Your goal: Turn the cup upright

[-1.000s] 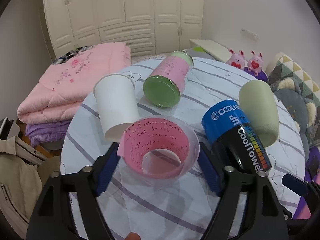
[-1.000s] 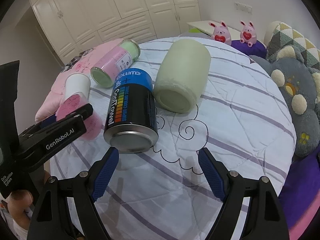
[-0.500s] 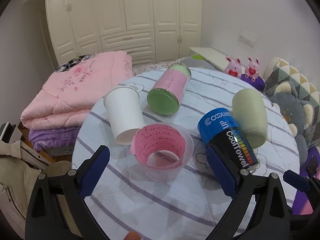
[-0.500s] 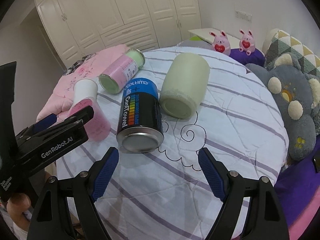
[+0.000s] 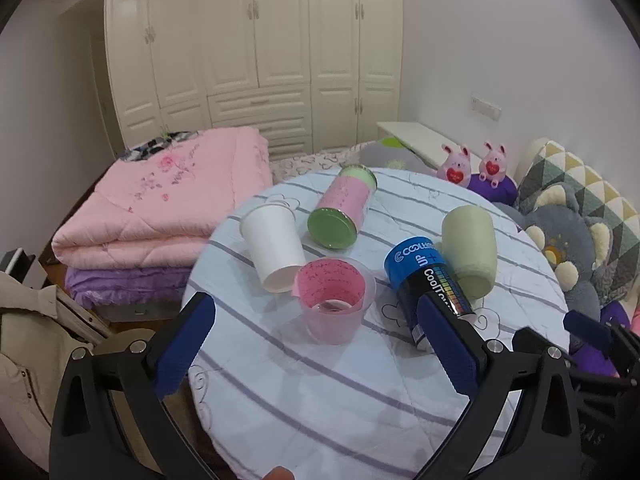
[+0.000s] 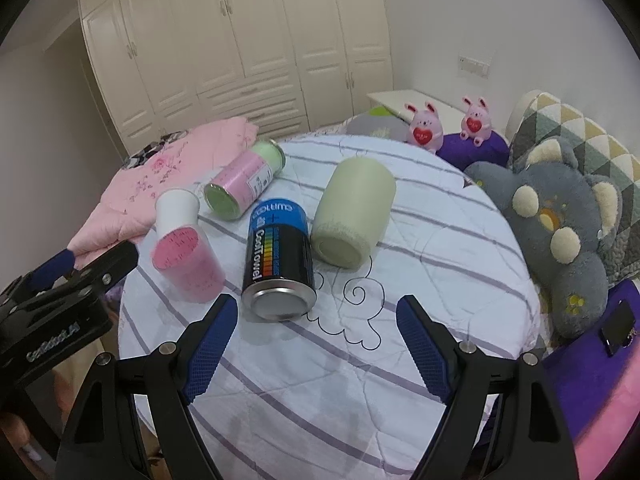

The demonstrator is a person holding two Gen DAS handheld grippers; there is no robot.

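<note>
A clear plastic cup with a pink paper lining (image 5: 334, 300) stands upright, mouth up, on the round striped table (image 5: 320, 392); it also shows in the right wrist view (image 6: 188, 266). My left gripper (image 5: 316, 344) is open and empty, pulled back from the cup. My right gripper (image 6: 316, 348) is open and empty, just in front of a blue-and-black can (image 6: 278, 256) that lies on its side. The left gripper's body (image 6: 60, 312) shows at the left of the right wrist view.
A white paper cup (image 5: 274, 250), a pink-and-green can (image 5: 342, 214), the blue can (image 5: 428, 292) and a pale green cup (image 5: 472, 256) lie on their sides. Folded pink quilts (image 5: 160, 208) lie beyond the table at left. Plush toys (image 6: 560, 232) are at the right.
My left gripper has opened, let go of the pink-lined cup and drawn back from it. The cup stays upright. My right gripper has drawn back a little.
</note>
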